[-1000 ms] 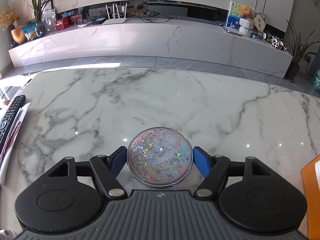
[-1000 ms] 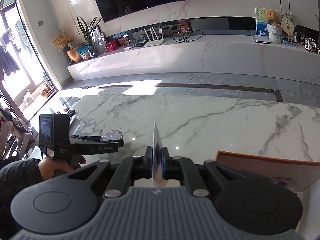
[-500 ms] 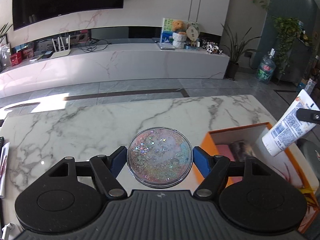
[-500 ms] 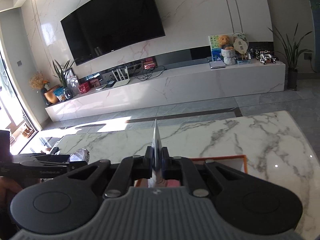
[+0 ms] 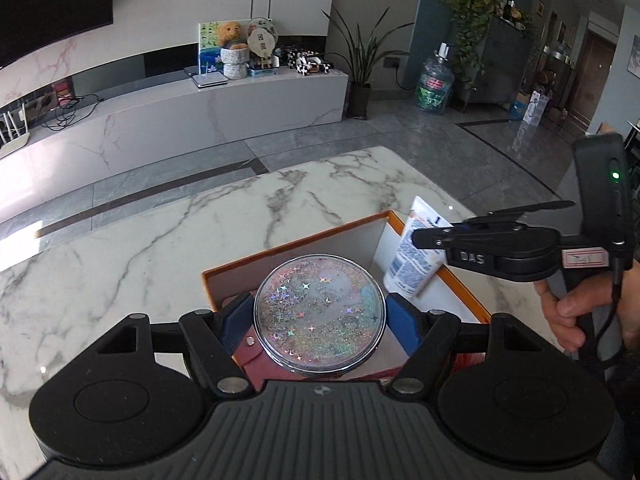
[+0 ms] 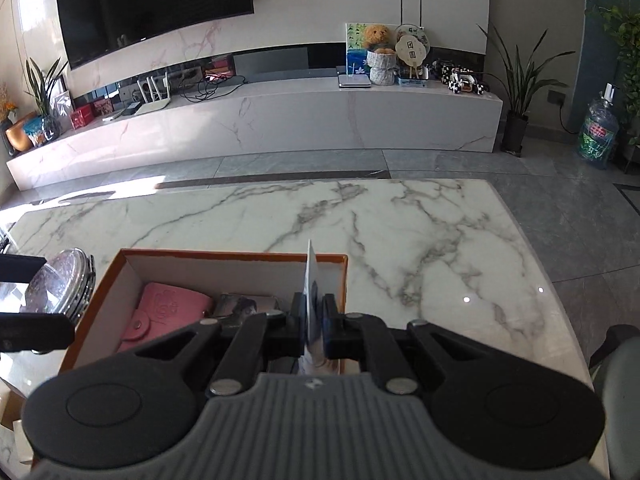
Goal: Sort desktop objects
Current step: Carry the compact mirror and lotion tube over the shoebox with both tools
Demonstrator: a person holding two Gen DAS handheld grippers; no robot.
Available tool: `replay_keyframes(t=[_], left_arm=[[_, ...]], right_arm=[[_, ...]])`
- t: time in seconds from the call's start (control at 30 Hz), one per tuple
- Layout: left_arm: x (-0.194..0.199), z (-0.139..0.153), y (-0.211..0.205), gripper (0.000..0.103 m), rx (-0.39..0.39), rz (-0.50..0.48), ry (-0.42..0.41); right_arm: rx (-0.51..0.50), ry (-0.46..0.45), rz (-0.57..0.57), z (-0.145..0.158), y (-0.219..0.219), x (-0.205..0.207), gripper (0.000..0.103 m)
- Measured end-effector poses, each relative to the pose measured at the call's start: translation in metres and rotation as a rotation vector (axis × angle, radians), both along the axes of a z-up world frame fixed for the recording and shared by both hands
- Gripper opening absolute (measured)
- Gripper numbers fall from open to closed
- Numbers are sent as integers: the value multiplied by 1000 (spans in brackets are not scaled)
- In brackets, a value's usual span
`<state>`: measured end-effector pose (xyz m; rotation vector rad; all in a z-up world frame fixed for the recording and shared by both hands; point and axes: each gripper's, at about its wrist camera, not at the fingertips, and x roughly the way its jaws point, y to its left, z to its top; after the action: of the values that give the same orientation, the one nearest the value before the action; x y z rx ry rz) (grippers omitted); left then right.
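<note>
the left gripper (image 5: 320, 314) was clamped on a round glitter disc (image 5: 320, 312), holding it flat above the near left part of the orange box (image 6: 224, 257). the right gripper (image 6: 313, 320) pinched a white tube (image 5: 416, 256), tilted over the box's right side. inside the box lay a pink card wallet (image 6: 160, 312) and a dark item (image 6: 244, 304) just beside it.

A white marble table (image 6: 400, 240) with grey veins carries an open orange-edged box (image 6: 132, 258), which sits near its right end.
</note>
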<state>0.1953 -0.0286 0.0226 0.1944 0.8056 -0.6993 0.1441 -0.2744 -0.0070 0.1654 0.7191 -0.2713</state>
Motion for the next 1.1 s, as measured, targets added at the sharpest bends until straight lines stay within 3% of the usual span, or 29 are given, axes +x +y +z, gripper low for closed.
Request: replay_keyframes(t=[0.37,0.47,0.67,0.73,0.83,0.93,1.1], left_arm=[[5,-36,-32,84,58,-75,46],[7,-43,-39,84,78,-85,43],[10,-52,-53,84,117,-92,18],[13,-56,-60,84,137,-88,-1],[19,-67,-71,84,165,-89,-16],[28,-78,-79,84,178,-86,-6],[40,-92,-86,84,193,-68,-3]], right_arm=[[-105,58,74,-33,4,27,8],[-90,59,91,-39,5,29,7],[-28,-7,76,-35,-3,22,12],[-22,-63,60,-27,-5,13,26],[2,-156,34,-13,-11,-4,33],[1,-213,-23,-6,-19,-15,33],[50,-229,-84,-9,-34,-17,34]])
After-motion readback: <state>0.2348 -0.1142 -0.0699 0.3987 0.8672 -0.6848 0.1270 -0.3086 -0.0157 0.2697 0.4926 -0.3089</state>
